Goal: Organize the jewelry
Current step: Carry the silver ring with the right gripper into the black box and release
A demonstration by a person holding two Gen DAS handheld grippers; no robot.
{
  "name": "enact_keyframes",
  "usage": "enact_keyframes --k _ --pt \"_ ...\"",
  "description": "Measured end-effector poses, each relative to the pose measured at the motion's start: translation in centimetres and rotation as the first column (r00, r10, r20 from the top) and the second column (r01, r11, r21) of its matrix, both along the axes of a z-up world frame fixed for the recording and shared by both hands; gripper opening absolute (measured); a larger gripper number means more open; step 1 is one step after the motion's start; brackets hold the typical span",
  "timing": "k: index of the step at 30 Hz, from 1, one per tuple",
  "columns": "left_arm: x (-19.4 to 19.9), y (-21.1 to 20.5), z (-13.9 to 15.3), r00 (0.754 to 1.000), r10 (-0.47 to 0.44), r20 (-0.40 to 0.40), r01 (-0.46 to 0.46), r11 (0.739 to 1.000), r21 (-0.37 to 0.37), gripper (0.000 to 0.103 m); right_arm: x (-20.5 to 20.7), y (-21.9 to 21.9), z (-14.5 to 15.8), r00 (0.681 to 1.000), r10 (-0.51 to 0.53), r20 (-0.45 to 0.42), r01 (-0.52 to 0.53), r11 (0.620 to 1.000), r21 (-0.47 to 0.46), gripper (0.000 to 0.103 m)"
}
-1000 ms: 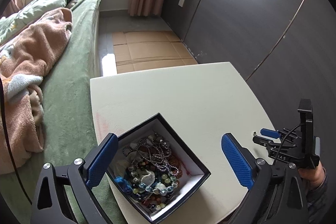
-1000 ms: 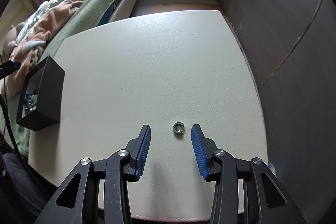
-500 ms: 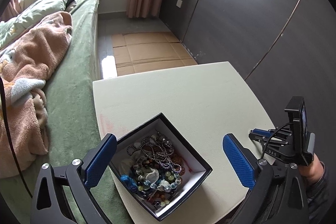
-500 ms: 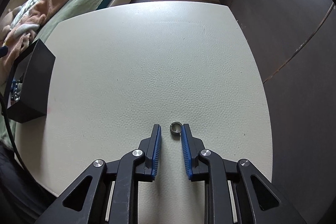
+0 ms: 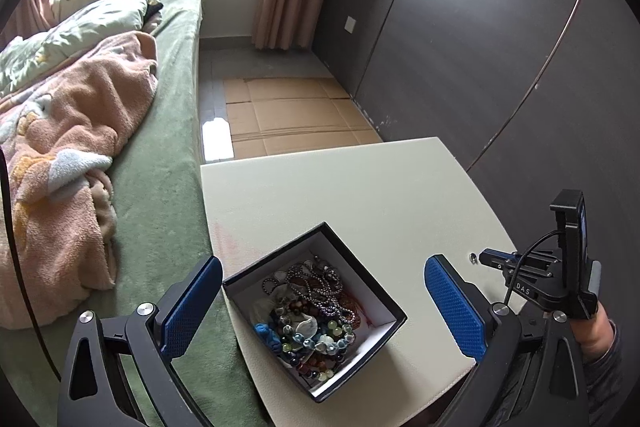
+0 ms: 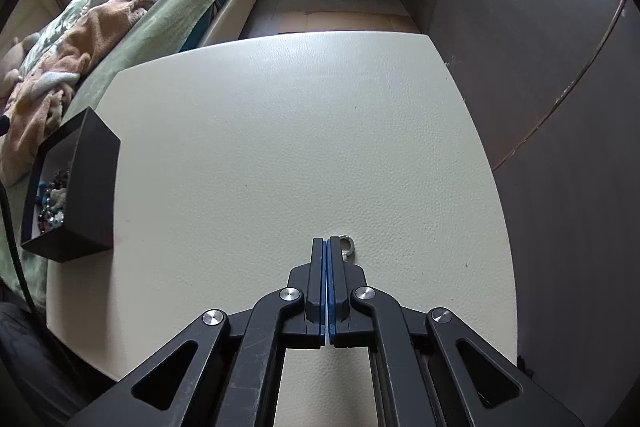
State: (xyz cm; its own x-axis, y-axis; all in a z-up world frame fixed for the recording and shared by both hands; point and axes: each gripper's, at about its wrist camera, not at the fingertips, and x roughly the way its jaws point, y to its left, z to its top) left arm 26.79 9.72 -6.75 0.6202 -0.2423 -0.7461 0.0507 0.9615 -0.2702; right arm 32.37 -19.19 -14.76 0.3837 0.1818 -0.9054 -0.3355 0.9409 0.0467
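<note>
A small silver ring [image 6: 347,245] lies on the cream table [image 6: 288,131], just to the right of my right gripper's [image 6: 326,241] tips. The right jaws are pressed together with nothing between them; the ring sits outside them, against the right finger. In the left wrist view the ring [image 5: 473,257] lies just ahead of the right gripper's tip [image 5: 489,255]. A black jewelry box [image 5: 316,311] with a white lining holds a heap of bead necklaces and bracelets. My left gripper [image 5: 320,311] is open, hovering above the box. The box [image 6: 76,195] stands at the table's left edge.
A bed with a green cover [image 5: 164,187] and a pink blanket [image 5: 68,155] runs along the table's left side. A dark panelled wall [image 6: 560,67] stands to the right. Flattened cardboard [image 5: 288,115] lies on the floor beyond the table.
My right gripper has closed fully; the ring slipped out to the right of the jaws instead of between them. The left gripper has drifted slightly above the box, still open.
</note>
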Motion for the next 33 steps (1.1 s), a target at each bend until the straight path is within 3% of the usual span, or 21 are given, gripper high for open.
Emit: enact_keyframes --k 5,7,11,17,20,23,28,31,33 --pt "-0.4 0.9 -0.4 1.0 0.016 -0.008 -0.016 1.0 -0.003 0.101 0.1 0.2 0.7 1.0 -0.022 0.001 0.022 1.0 0.016 0.001" --pt "-0.5 1.4 -0.6 1.0 0.022 -0.011 -0.022 1.0 -0.007 0.101 0.6 0.3 0.3 0.999 -0.042 -0.014 0.042 0.999 -0.011 0.006" --pt "-0.8 2.3 -0.7 0.999 0.035 -0.01 -0.035 0.999 -0.012 0.101 1.2 0.3 -0.8 0.998 -0.057 -0.027 0.056 0.997 -0.053 0.032" --pt "-0.9 3.0 -0.8 0.999 0.045 -0.012 -0.045 0.999 -0.017 0.101 1.5 0.4 -2.5 0.997 -0.037 -0.068 0.033 0.998 -0.055 0.032" --pt "-0.8 3.1 -0.8 0.999 0.044 -0.013 -0.044 0.999 -0.019 0.101 1.4 0.5 -2.6 0.999 -0.023 -0.047 0.021 0.999 -0.042 0.031" --pt "-0.8 3.2 -0.8 0.999 0.047 -0.011 -0.047 0.999 -0.02 0.101 1.3 0.2 -2.6 0.999 -0.023 -0.047 0.021 0.999 -0.045 0.014" --pt "-1.0 3.1 -0.2 0.999 0.045 0.002 -0.045 0.999 -0.023 0.101 1.0 0.7 -1.9 0.999 -0.014 -0.047 0.012 0.999 -0.047 0.014" --pt "-1.1 3.0 0.0 0.999 0.042 0.004 -0.042 0.999 -0.022 0.101 0.5 1.1 0.0 1.0 -0.005 -0.015 0.005 1.0 0.002 0.014" --pt "-1.2 3.0 0.0 0.999 0.04 0.003 -0.04 0.999 -0.015 0.101 0.1 1.0 1.5 1.0 0.004 -0.02 -0.002 0.994 0.108 0.014"
